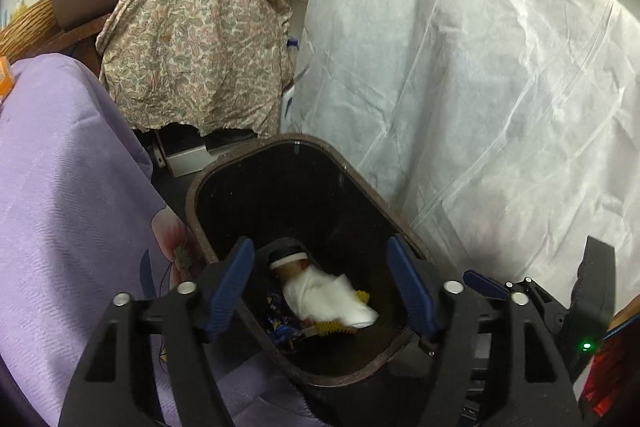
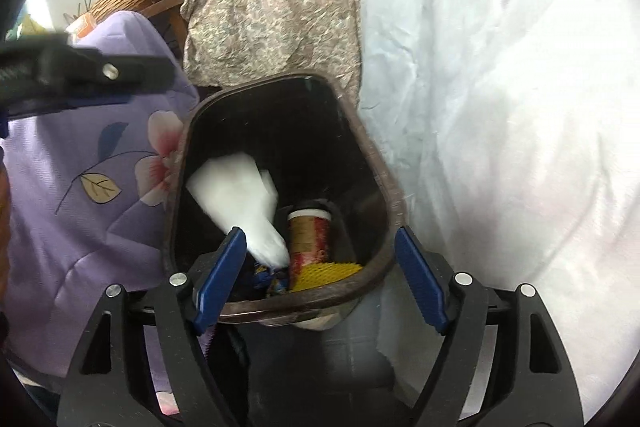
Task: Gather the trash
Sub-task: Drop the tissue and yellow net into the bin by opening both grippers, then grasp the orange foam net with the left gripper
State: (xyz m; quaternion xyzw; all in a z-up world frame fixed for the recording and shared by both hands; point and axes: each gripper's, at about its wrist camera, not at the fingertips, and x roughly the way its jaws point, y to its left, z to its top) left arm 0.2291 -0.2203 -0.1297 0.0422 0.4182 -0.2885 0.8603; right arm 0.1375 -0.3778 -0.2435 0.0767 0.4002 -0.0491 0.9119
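Hovering w/ jaws wide & empty, left gripper [image 1: 324, 287] & right gripper [image 2: 320, 279] sit over the bin [image 1: 240, 163]; white tissue [image 2: 240, 199], cup [image 2: 310, 239], wrappers already inside, so drop looks done; other trash not visible

**Both grippers were open, angled down**

Left gripper [image 1: 320, 287]: jaws stood wide apart, blue pads [image 1: 230, 287] facing each other, nothing pinched between them. It pointed steeply downward. Black finger arms splayed out symmetrically from the bottom of its own view.

Right gripper [image 2: 320, 279]: same pose, jaws spread wide, blue pads [image 2: 420, 283] clear of any contact, nothing gripped. It also pitched steeply down.

The two sat close side by side. The right gripper's body showed at the right edge of the left camera view; the left gripper showed blurred at the upper left of the right camera view.
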